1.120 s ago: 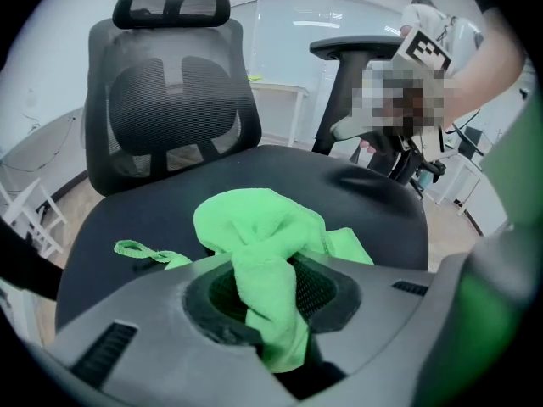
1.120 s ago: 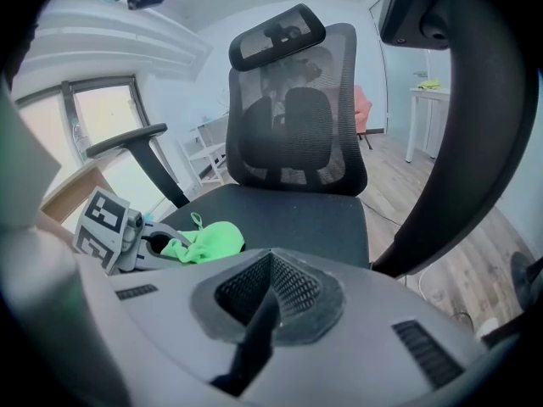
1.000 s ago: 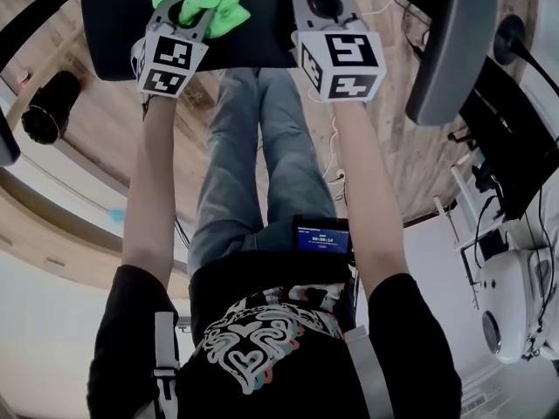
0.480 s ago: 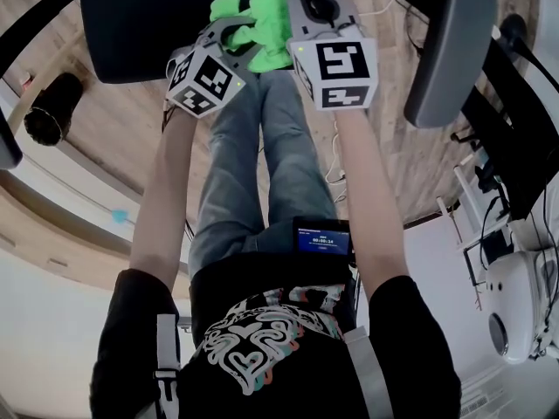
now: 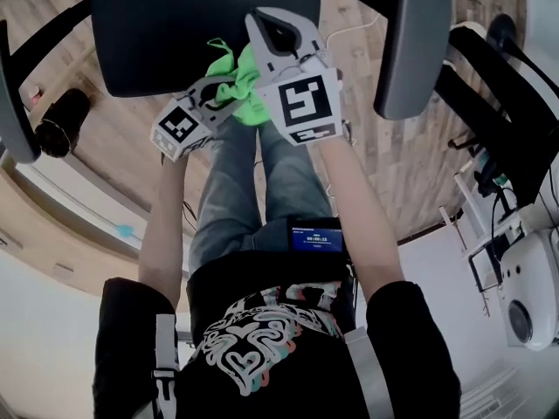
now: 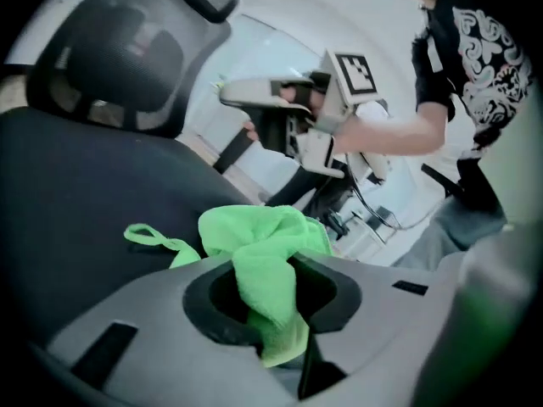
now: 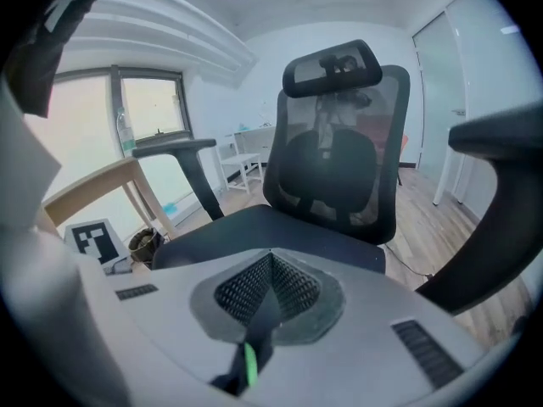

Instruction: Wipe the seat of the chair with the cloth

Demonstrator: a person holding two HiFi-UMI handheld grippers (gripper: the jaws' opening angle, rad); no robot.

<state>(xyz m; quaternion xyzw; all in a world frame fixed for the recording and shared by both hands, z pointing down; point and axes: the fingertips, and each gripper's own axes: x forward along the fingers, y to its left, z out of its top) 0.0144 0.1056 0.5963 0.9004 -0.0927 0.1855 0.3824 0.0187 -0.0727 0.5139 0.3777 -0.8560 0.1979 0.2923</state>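
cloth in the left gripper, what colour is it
Bright green. The cloth shows best in the left gripper view.

Cloth (image 6: 254, 244): bright green, soft, crumpled into a loose bunch. One fold is pinched between the jaws of the left gripper (image 6: 270, 282). A thin green loop trails from the bunch and lies flat on the seat. Seat (image 5: 188, 24): black, padded, level. The cloth sits on the seat at its front edge, on the side nearest the person

No words can be read anywhere. The small screen (image 5: 318, 238) at the person's waist shows tiny digits, too small to make out.
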